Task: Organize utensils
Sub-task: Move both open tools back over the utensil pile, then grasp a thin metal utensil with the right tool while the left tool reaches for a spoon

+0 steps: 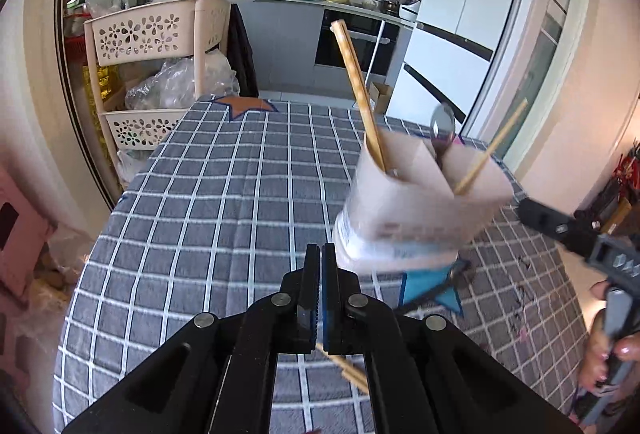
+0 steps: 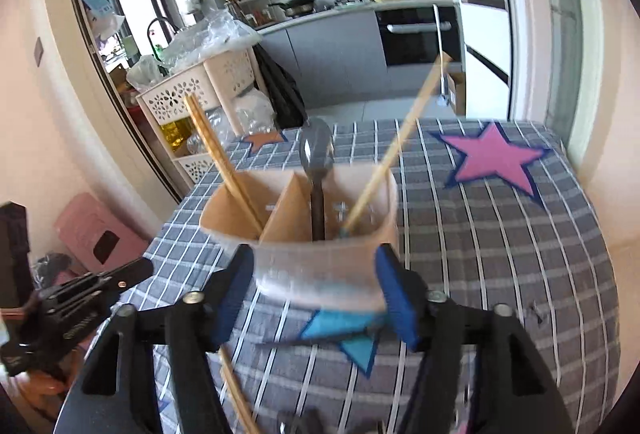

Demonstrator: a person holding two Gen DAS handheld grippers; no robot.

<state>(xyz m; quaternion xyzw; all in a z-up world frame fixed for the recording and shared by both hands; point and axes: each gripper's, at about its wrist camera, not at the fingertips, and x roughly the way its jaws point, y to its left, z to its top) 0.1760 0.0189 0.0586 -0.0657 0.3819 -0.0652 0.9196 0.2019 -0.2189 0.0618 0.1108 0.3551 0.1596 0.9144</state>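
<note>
A beige divided utensil holder (image 1: 420, 205) (image 2: 320, 266) stands on the grey checked tablecloth (image 1: 208, 218). A pair of wooden chopsticks (image 1: 360, 89) (image 2: 224, 161) fills its left compartment. The other compartment holds a dark spoon (image 1: 442, 125) (image 2: 316, 153) and a single chopstick (image 1: 496, 145) (image 2: 400, 137). My right gripper (image 2: 314, 254) (image 1: 532, 209) is open, its blue pads (image 2: 236, 298) flanking the holder's base. My left gripper (image 1: 321, 254) (image 2: 144, 268) is shut and holds nothing, just left of the holder. A loose chopstick (image 1: 346, 370) (image 2: 236, 394) lies on the cloth below it.
A thin dark utensil (image 2: 320, 342) lies across a blue star patch (image 2: 348, 326); a pink star (image 2: 492, 157) lies far right. A beige basket rack (image 1: 152, 33) stands off the table's far left corner. A hand (image 1: 612, 354) holds the right gripper's handle.
</note>
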